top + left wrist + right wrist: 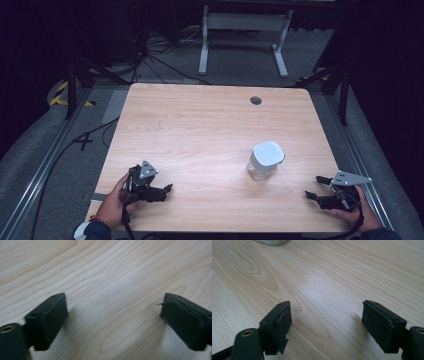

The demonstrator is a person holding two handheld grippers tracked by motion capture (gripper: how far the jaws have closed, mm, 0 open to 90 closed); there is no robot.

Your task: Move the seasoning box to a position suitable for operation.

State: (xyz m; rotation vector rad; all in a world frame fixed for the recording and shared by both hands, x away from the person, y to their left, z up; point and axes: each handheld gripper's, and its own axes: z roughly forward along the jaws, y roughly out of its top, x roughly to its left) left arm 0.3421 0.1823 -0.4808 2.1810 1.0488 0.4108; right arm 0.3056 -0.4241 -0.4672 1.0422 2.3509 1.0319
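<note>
Work not yet begun: the jar (263, 161), clear with a white lid, stands untouched right of centre in the high view, lid on. Left gripper (159, 190) at lower left and right gripper (316, 187) at lower right both rest low, jaws spread, holding nothing. Count: one jar, two grippers, one table (200, 120)

A wooden table (200, 130) (pale grain) bears one lidded jar (265, 160).
</note>
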